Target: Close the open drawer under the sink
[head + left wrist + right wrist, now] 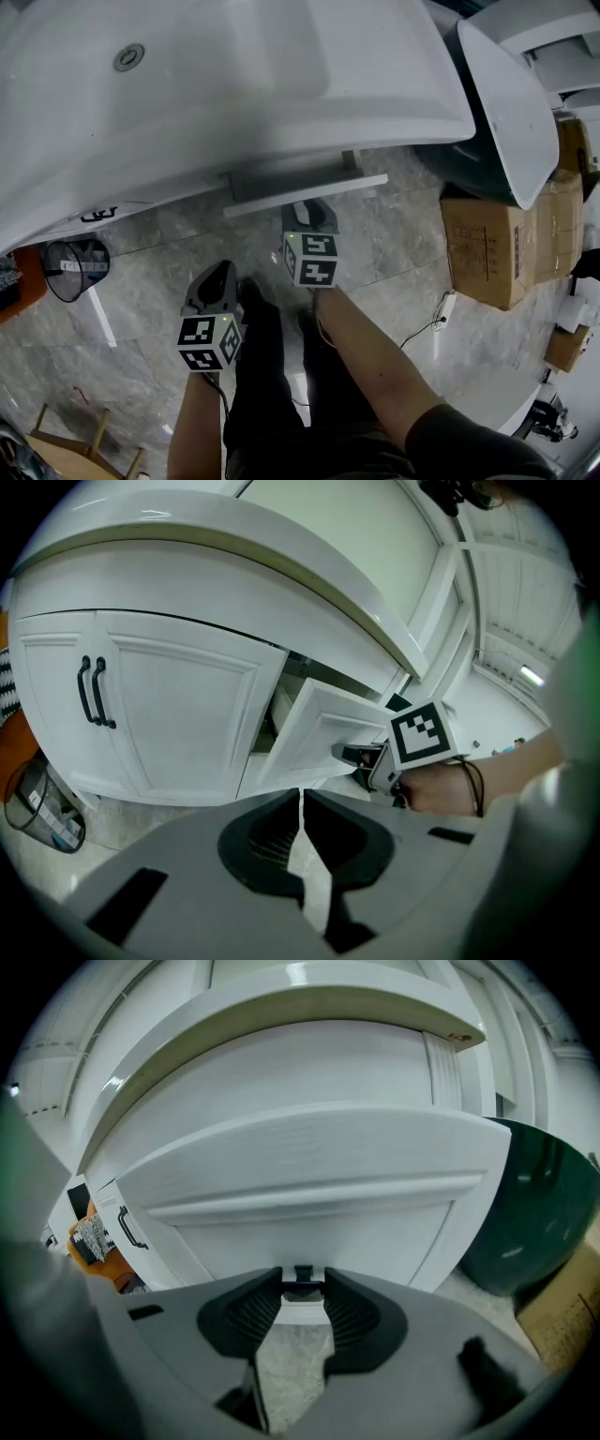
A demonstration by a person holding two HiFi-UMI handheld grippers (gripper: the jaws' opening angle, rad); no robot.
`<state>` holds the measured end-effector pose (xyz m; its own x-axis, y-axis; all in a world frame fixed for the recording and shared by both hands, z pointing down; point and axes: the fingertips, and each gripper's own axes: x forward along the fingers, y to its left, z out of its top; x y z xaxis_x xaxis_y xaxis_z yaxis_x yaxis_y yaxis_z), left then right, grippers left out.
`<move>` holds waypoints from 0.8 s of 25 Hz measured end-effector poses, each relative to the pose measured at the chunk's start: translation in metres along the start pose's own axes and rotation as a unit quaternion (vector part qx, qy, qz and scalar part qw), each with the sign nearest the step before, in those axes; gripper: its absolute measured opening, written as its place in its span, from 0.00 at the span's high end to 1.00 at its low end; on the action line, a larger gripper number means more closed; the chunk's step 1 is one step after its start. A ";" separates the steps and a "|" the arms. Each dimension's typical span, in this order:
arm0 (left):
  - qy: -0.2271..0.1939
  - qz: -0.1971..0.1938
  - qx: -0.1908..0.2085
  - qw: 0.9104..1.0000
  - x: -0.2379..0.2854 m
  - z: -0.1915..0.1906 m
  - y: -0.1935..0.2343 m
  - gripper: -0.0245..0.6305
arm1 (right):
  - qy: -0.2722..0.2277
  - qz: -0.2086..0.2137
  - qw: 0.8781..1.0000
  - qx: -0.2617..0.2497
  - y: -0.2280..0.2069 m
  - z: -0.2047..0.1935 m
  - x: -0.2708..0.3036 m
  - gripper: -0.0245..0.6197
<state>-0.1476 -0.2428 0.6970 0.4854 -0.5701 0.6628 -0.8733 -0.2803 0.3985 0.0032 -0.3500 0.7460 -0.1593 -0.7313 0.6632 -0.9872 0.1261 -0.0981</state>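
The white drawer (305, 194) sticks out from under the sink (234, 75). My right gripper (306, 212) is at the drawer's front panel (309, 1176). Its fingertips sit on either side of the small black drawer handle (303, 1277) and hold it. From the left gripper view the drawer (319, 733) stands ajar, with the right gripper (352, 755) against its face. My left gripper (221, 274) hangs back over the floor, left of the drawer. Its jaws (301, 803) are shut with nothing between them.
A black wire waste bin (75, 267) stands at the left. Cardboard boxes (492, 248) and a dark green tub (473, 159) crowd the right of the vanity. Cabinet doors with black handles (94, 691) are left of the drawer. A wooden stool (66, 450) is at the bottom left.
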 end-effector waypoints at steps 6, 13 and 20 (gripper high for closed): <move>-0.003 0.002 -0.001 1.000 0.004 0.011 0.010 0.93 | -0.001 -0.001 1.000 0.018 -0.002 0.014 0.016 0.73; 0.000 0.004 0.000 1.000 0.004 0.014 0.022 0.93 | -0.015 -0.007 1.000 0.016 -0.001 0.030 0.031 0.73; -0.005 0.010 -0.010 1.000 0.005 0.020 0.031 0.93 | -0.029 -0.007 1.000 0.009 -0.001 0.043 0.045 0.73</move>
<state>-0.1733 -0.2695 0.7000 0.4681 -0.5831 0.6640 -0.8814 -0.2541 0.3982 -0.0034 -0.4117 0.7440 -0.1454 -0.7705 0.6207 -0.9893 0.1041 -0.1026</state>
